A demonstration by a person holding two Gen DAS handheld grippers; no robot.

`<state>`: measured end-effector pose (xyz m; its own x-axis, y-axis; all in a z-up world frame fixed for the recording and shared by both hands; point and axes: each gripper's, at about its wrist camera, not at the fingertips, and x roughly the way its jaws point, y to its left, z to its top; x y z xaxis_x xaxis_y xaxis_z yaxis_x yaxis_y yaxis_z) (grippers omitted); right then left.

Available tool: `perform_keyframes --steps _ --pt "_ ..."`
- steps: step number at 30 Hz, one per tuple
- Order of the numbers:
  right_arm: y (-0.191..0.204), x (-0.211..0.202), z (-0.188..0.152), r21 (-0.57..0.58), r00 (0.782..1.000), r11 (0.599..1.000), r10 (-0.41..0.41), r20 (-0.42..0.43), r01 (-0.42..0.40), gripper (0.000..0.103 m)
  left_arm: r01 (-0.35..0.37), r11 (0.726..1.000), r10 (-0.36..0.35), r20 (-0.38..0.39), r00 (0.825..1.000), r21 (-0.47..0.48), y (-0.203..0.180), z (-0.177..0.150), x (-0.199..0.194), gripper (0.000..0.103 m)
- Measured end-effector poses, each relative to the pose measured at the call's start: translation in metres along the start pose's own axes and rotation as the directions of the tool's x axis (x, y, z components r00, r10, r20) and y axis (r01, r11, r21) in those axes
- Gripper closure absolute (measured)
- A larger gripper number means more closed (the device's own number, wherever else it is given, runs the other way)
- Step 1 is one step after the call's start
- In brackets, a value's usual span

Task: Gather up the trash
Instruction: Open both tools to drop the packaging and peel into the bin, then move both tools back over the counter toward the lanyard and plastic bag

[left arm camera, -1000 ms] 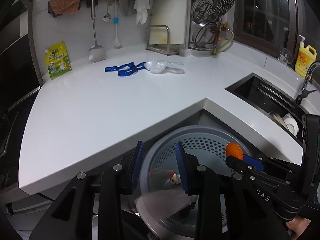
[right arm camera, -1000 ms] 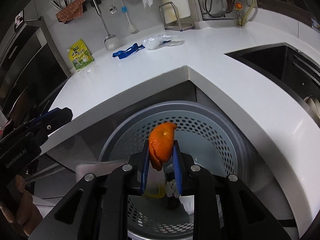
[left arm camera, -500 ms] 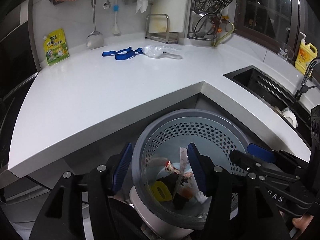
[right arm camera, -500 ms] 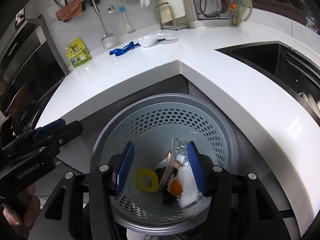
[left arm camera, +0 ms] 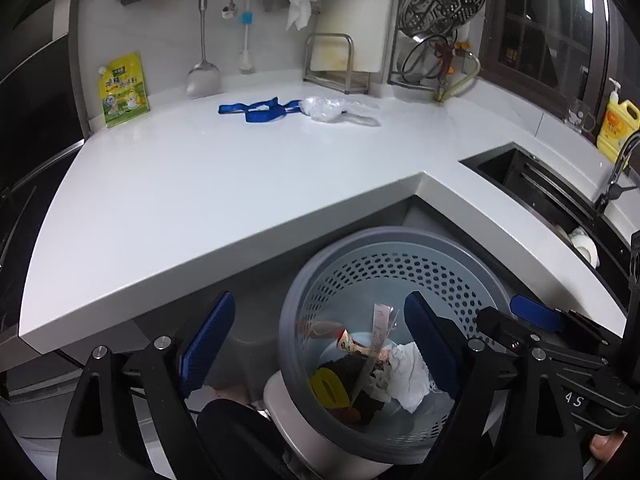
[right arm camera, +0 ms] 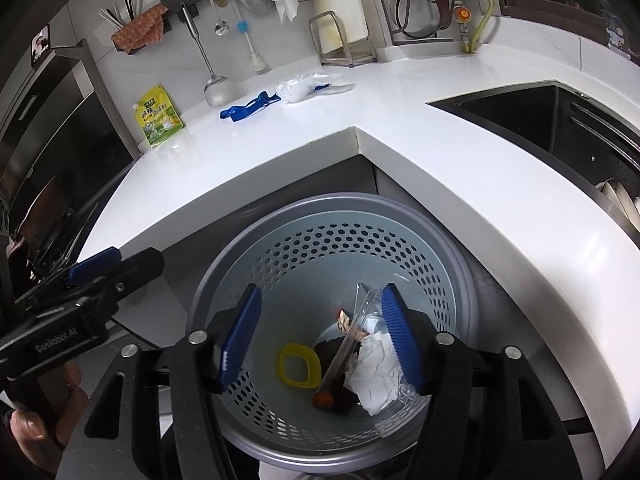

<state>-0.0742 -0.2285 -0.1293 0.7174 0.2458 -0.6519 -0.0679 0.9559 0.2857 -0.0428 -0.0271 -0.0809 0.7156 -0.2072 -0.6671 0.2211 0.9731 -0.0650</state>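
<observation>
The white counter carries a blue strap and clear bag near its back edge. Both the left gripper and right gripper are opening, empty, above the grey bin; its trash is a jumble.

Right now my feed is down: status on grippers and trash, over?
Left gripper and right gripper opening, nothing held. Both above bin. Orange peel in bin. Plastic bag on counter.
</observation>
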Motion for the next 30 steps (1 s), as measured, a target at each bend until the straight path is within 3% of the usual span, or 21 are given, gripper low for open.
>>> perform_keyframes --steps 3,16,22,30 --pt "0.002 -0.001 0.002 -0.002 1.0 1.0 0.005 0.011 -0.005 0.038 -0.012 1.0 0.012 0.029 1.0 -0.001 0.005 0.004 -0.005 0.008" --pt "0.015 -0.002 0.024 -0.038 0.997 0.999 -0.004 0.078 0.007 0.03 -0.046 0.999 0.046 0.08 0.996 -0.002 0.022 0.027 -0.009 0.006" --pt "0.022 -0.002 0.054 -0.064 0.99 0.998 -0.007 0.14 0.016 0.026 -0.037 0.999 0.039 0.103 0.994 -0.025 0.038 0.051 -0.005 0.006" --pt "0.029 0.019 0.109 -0.115 0.984 0.993 -0.017 0.175 0.038 0.024 -0.091 0.994 0.1 0.151 0.984 -0.067 0.064 0.099 0.013 0.006"
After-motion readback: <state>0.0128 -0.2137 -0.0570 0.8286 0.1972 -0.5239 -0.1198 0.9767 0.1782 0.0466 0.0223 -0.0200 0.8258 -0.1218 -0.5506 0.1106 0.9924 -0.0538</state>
